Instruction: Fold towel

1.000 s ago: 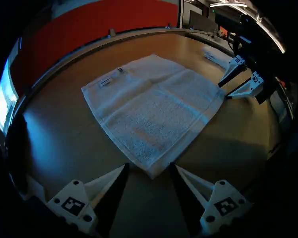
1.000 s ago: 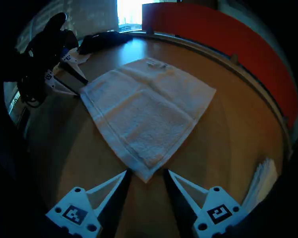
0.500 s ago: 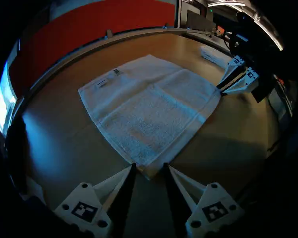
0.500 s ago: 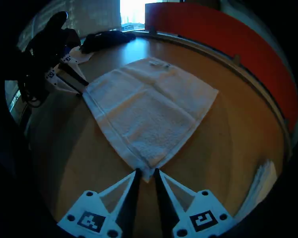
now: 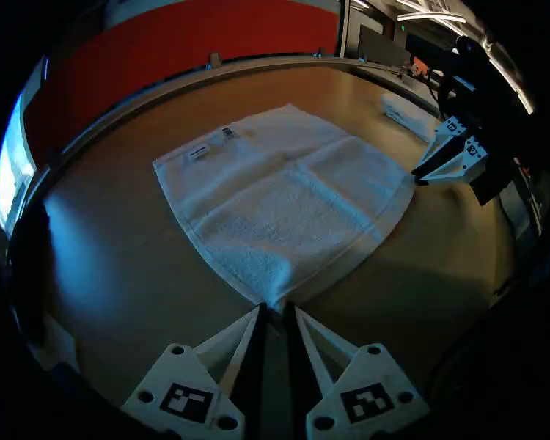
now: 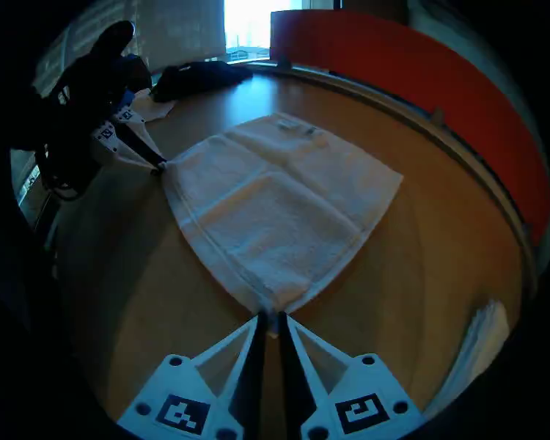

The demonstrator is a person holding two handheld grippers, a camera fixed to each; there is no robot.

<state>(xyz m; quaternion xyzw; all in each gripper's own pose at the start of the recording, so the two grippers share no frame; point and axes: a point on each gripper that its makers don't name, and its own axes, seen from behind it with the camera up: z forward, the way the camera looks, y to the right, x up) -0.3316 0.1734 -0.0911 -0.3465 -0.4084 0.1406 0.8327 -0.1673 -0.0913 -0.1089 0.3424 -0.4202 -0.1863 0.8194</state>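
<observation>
The white towel (image 5: 290, 198) lies spread flat on the wooden worktop (image 5: 114, 242), with small tags (image 5: 198, 152) near its far edge. The left tool (image 5: 275, 306) has its fingers drawn narrow, pinching the towel's nearest corner between them, low at the worktop. The right tool (image 6: 270, 317) is likewise closed to a slim gap on the neighbouring corner, which puckers slightly at the tips. In the right gripper view the left tool shows across the towel, gripping its corner. A stack of folded white cloths (image 5: 405, 116) sits near the worktop's edge, and a red panel (image 5: 187, 37) runs behind
</observation>
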